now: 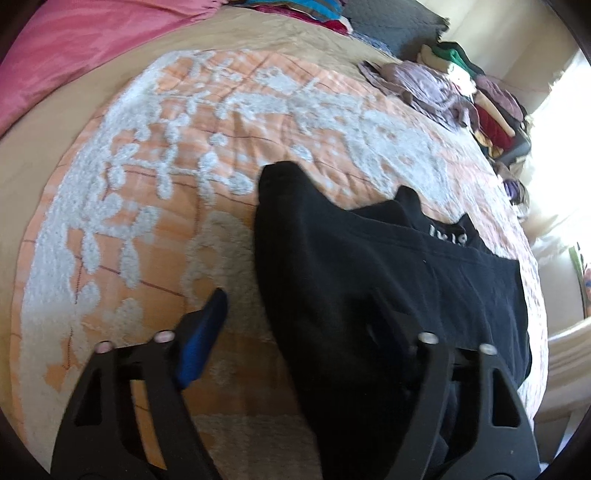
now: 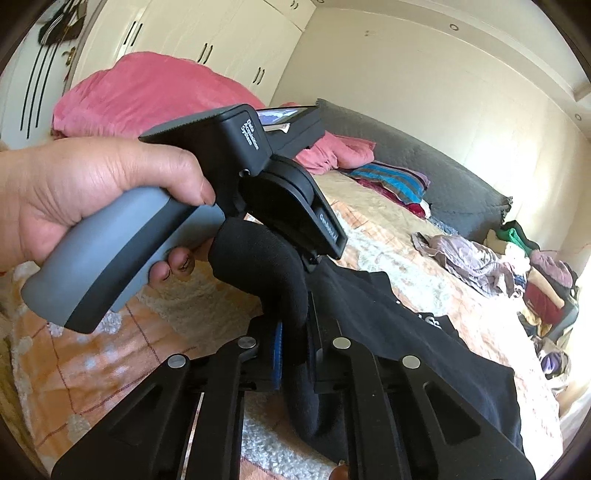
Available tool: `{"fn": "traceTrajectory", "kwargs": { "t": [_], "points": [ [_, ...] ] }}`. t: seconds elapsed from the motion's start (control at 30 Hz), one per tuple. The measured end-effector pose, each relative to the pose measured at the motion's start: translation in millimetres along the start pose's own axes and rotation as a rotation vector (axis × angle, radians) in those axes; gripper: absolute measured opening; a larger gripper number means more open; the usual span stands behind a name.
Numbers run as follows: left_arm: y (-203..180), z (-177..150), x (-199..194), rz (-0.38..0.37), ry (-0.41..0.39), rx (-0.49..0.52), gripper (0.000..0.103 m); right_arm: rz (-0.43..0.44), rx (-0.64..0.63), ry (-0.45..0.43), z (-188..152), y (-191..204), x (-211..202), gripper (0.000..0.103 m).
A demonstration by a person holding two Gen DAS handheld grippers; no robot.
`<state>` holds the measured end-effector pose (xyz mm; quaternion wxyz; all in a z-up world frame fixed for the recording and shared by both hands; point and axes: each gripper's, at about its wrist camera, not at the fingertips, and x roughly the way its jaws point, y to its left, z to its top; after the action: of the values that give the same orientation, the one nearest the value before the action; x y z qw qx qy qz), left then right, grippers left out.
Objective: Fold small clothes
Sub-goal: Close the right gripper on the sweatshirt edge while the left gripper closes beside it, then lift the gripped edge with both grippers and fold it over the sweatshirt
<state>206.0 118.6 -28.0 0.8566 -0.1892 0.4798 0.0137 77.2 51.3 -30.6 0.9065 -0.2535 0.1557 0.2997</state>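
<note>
The black garment [image 1: 388, 295] lies on the bed, its long axis running from about 7 o'clock, near the grippers, out toward 2 o'clock, where the printed part rests flat. A rolled fold of it is clamped in the right gripper [image 2: 293, 354]: the blue pads sit tight against the cloth, lifting it off the cover at 12 o'clock from that claw. So the right hand is the one that has it. The left gripper [image 1: 295, 325] stands with its jaws wide apart; one blue-padded finger [image 1: 201, 343] hangs over bare quilt at 9 o'clock of the garment, while the other is lost against the black cloth, and I cannot tell whether it touches. In my judgement the coming fold depends on that free left claw finding the garment's edge just to its right.

The left hand [image 2: 74, 199] grips its grey handle, crossing above the lifted fold. Under everything is an orange-and-white tufted quilt [image 1: 184, 147]. At 1 o'clock a heap of unfolded clothes [image 2: 498, 258] waits near a dark headboard [image 2: 424, 173]; pink bedding [image 2: 147, 96] and white wardrobes [image 2: 207, 33] stand at 11 o'clock.
</note>
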Motion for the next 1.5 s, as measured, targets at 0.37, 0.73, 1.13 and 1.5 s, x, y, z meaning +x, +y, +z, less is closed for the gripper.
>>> {"fn": "traceTrajectory", "kwargs": {
  "t": [0.37, 0.73, 1.13, 1.5],
  "points": [
    [-40, 3, -27, 0.034, -0.064, 0.100, 0.013, -0.050, 0.055, -0.040, -2, -17, -20, 0.007],
    [-91, 7, -59, 0.025, -0.135, 0.175, 0.012, -0.127, 0.165, -0.109, -7, -57, -53, 0.007],
    [-172, 4, -68, 0.040, -0.178, 0.282, 0.012, -0.188, 0.312, -0.137, -35, -101, -85, 0.006],
    [-251, -3, -33, 0.054, -0.125, 0.369, 0.012, -0.222, 0.493, -0.115, -78, -144, -102, 0.006]
  ]
}}
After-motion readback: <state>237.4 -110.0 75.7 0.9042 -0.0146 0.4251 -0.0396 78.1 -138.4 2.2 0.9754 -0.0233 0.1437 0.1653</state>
